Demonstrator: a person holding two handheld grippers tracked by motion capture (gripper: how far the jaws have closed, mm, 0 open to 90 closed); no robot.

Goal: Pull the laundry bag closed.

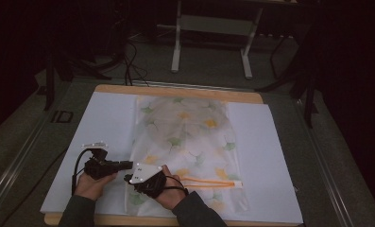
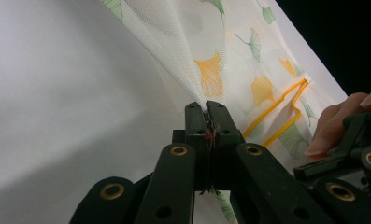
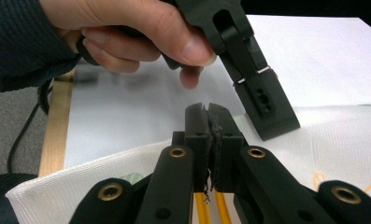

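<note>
A wooden desk (image 1: 175, 90) carried a white sheet (image 1: 270, 156) that covered nearly all of its top; a bare wood strip showed along the far edge and the near edge. The room around was dark. Grey floor lay beyond the desk, with the pale legs of a stand (image 1: 213, 42) and loose cables (image 1: 133, 61) past the far edge.

A mesh laundry bag (image 1: 190, 137) with green and orange leaf print lay flat down the middle of the sheet, running from near the far edge to the near edge. Its orange zipper (image 1: 208, 182) lay across the bag close to the near edge.

Both hands worked at the bag's near left corner. The left tongs (image 1: 123, 165) were clenched on the bag's left edge; in the left gripper view the mesh rose in a pinched fold straight from the closed tips (image 2: 206, 109). The right tongs (image 3: 206, 112) were clenched on the bag's white hem, with the orange zipper tapes showing beneath the jaws. The two tongs sat just beside each other.
</note>
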